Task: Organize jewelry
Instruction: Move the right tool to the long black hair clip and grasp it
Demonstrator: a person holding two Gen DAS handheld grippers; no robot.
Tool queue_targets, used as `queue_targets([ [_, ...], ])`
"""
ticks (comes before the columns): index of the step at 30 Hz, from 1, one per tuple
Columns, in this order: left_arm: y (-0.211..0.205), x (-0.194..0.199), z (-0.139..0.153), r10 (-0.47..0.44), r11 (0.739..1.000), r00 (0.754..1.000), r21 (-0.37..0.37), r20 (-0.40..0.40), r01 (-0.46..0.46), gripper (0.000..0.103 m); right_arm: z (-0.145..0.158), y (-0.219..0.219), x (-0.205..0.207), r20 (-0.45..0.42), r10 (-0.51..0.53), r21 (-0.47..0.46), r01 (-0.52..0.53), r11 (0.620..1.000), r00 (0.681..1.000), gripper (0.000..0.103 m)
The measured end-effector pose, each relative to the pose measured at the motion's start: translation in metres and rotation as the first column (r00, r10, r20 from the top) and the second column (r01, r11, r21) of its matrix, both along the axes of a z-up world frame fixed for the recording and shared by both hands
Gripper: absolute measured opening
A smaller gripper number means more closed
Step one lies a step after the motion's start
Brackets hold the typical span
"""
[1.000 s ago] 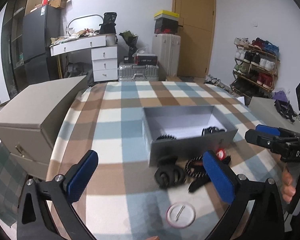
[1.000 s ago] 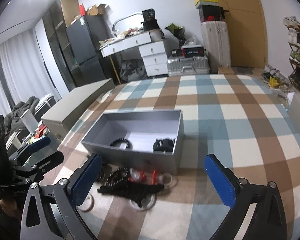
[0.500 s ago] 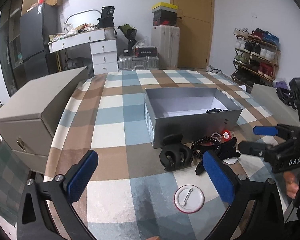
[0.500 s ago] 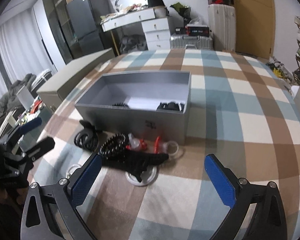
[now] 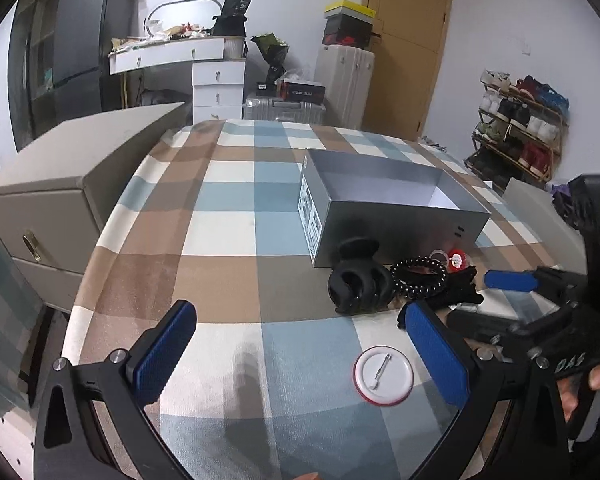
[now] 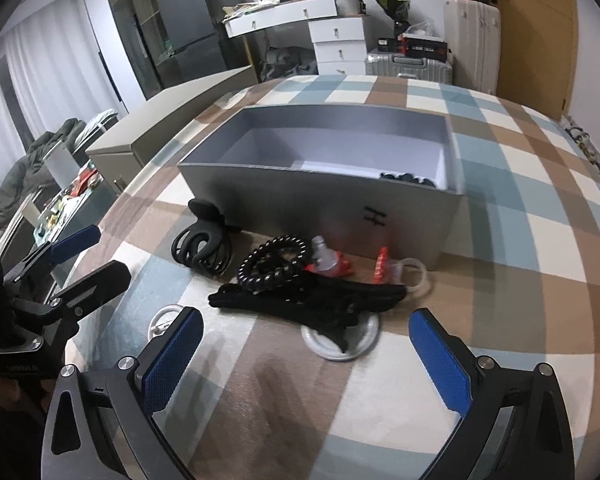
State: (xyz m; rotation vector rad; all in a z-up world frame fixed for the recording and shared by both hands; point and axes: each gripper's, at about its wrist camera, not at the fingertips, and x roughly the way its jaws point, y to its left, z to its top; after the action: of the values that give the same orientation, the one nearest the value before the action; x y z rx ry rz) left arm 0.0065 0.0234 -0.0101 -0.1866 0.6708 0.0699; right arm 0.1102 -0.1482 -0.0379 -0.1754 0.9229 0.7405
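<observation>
A grey open box [image 5: 396, 216] [image 6: 324, 196] stands on the checked tablecloth, with a dark item in its right corner [image 6: 410, 179]. In front of it lies a heap: a black claw clip [image 5: 358, 282] [image 6: 204, 242], a black beaded bracelet [image 5: 420, 276] [image 6: 276, 264], red pieces [image 6: 336, 266], a clear ring [image 6: 414, 276] and a black hair clip [image 6: 324, 300] over a round badge [image 6: 364, 340]. A white badge [image 5: 383, 369] lies nearer. My left gripper [image 5: 300, 356] is open, short of the heap. My right gripper [image 6: 306, 360] is open, just before the black hair clip.
A beige case [image 5: 72, 184] stands at the table's left edge. Beyond the table are a white desk with drawers [image 5: 216, 76], suitcases [image 5: 344, 80], a door and a shoe rack [image 5: 520, 128]. The right gripper's fingers [image 5: 508, 280] reach in beside the heap in the left wrist view.
Both grippers have come lower and closer to the heap in front of the box. Both stay open and hold nothing.
</observation>
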Motion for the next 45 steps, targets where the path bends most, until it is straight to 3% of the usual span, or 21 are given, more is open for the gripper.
queue_targets([
  [17,0.010,-0.002,-0.001,0.012,0.998,1.000,-0.064,0.010,-0.011,0.102,-0.010,0.036,-0.004,0.053,-0.037,-0.126,0.043,0.991,0.998,0.103],
  [26,0.008,-0.002,-0.001,0.012,0.998,1.000,-0.058,0.011,-0.011,0.102,-0.014,0.047,-0.004,0.092,-0.083,-0.193,0.100,0.976,0.992,0.103],
  [35,0.008,-0.002,-0.001,0.008,0.998,1.000,-0.056,0.008,-0.007,0.102,-0.014,0.031,-0.002,0.076,-0.087,-0.172,0.099,0.980,0.993,0.102],
  [39,0.008,-0.002,-0.001,0.009,0.999,1.000,-0.053,0.008,-0.008,0.102,-0.011,0.023,-0.011,0.082,-0.063,-0.147,0.075,0.986,0.995,0.097],
  [45,0.007,-0.001,-0.001,0.006,0.999,1.000,-0.044,0.005,-0.006,0.102,0.000,0.005,-0.022,0.090,-0.027,-0.060,0.033,0.998,0.996,0.097],
])
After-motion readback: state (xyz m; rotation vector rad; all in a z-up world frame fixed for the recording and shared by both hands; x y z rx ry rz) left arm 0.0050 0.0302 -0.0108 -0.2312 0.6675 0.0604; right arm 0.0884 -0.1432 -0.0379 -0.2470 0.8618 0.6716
